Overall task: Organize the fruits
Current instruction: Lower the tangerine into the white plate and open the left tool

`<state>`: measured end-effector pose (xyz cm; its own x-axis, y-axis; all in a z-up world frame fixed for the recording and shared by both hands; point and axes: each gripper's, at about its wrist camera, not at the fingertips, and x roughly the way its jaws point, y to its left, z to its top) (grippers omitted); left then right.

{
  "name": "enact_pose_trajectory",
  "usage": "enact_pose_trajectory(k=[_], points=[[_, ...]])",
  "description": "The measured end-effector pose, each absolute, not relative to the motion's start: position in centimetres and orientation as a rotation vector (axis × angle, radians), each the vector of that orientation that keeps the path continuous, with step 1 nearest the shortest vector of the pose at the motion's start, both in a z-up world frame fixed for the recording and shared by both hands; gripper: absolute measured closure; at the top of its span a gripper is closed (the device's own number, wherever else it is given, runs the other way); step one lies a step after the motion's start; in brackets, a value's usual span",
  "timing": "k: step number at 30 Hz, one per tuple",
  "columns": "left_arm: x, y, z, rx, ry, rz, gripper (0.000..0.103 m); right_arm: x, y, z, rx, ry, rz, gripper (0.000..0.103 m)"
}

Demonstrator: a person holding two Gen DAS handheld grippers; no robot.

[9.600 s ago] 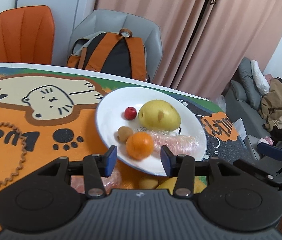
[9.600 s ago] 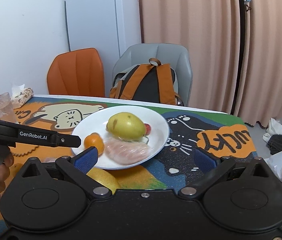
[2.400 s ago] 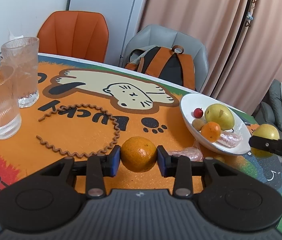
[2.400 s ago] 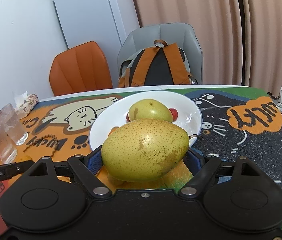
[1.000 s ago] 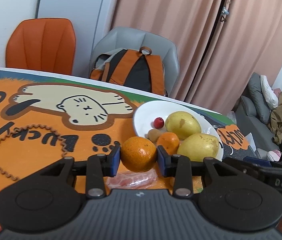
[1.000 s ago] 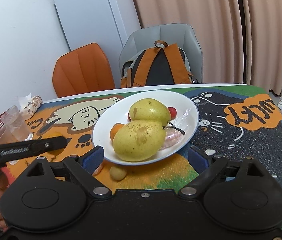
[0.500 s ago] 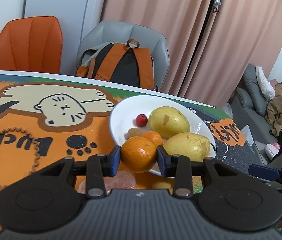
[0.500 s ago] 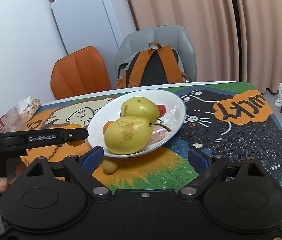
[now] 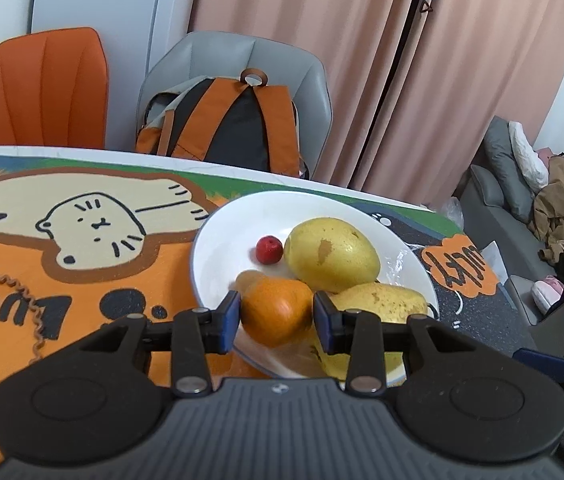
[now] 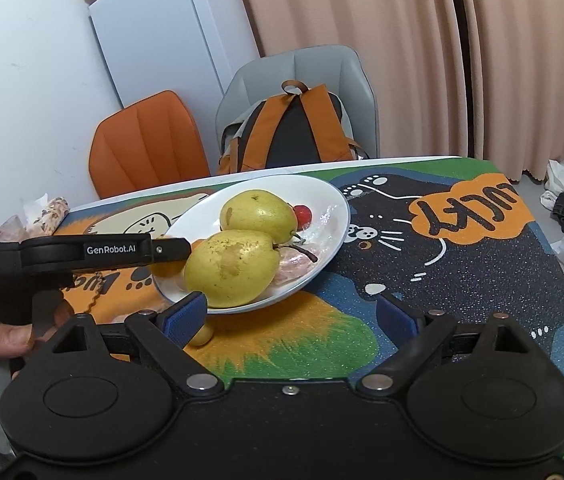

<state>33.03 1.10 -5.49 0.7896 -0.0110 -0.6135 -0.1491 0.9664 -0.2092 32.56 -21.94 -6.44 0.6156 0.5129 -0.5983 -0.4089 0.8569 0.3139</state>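
Left gripper (image 9: 275, 316): its jaws have just been opening a little; the orange (image 9: 276, 309) is between the blue pads, and I cannot tell if both pads touch it.
Orange: it is over the near-left edge of the white plate (image 9: 217, 248), and it looks a little blurred.
Right gripper (image 10: 290, 316): its jaws are spread wide with nothing between them, above the mat near the front edge of the table.
Plate content: 2 yellow pears (image 9: 332, 254) fill the middle and the right side; 1 small red fruit (image 9: 269, 250) lies at the back; a wrapped pink item (image 10: 296, 266) lies under the near pear.
Risk 1: if the orange is let go at the rim, I think it can roll off the plate onto the mat, because the free place there is narrow.
Risk 2: the orange may push the near pear (image 10: 231, 268), which lies already at the front edge of the plate.
Risk 3: the small pale fruit (image 10: 201, 336) lies on the mat just beside the plate, and a falling orange could knock it away.
Surface: a table with a cartoon cat mat (image 9: 81, 240), orange on the left half and dark on the right half.
Room: an orange chair (image 9: 41, 88) and a grey chair (image 9: 282, 64) with a backpack (image 9: 233, 128) stand at the far edge; behind them hang pink curtains (image 9: 402, 60), and a white fridge (image 10: 169, 48) stands by the wall.
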Motion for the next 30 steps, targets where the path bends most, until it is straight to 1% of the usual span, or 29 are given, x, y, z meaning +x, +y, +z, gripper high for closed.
enact_pose_trajectory(k=[5,9,16,20,26,30], points=[[32.9,1.8,-5.5,-0.275,0.678,0.079,0.061,32.6,-21.6,-6.5,0.147,0.738,0.538,0.010],[32.1,2.3,-5.4,-0.287,0.683,0.096,0.052,32.6,-21.4,-6.5,0.148,0.737,0.541,0.010],[30.5,3.5,-4.6,-0.303,0.680,0.101,0.045,32.1,-21.1,-6.0,0.154,0.731,0.544,0.010],[29.3,4.5,-3.8,-0.313,0.654,0.113,0.037,31.5,-21.1,-5.4,0.149,0.718,0.544,0.008],[27.8,5.9,-3.0,-0.324,0.646,0.137,0.036,30.9,-20.9,-4.9,0.149,0.709,0.545,0.007],[27.1,6.4,-2.8,-0.318,0.652,0.146,0.030,30.6,-20.6,-4.6,0.143,0.708,0.553,0.007]])
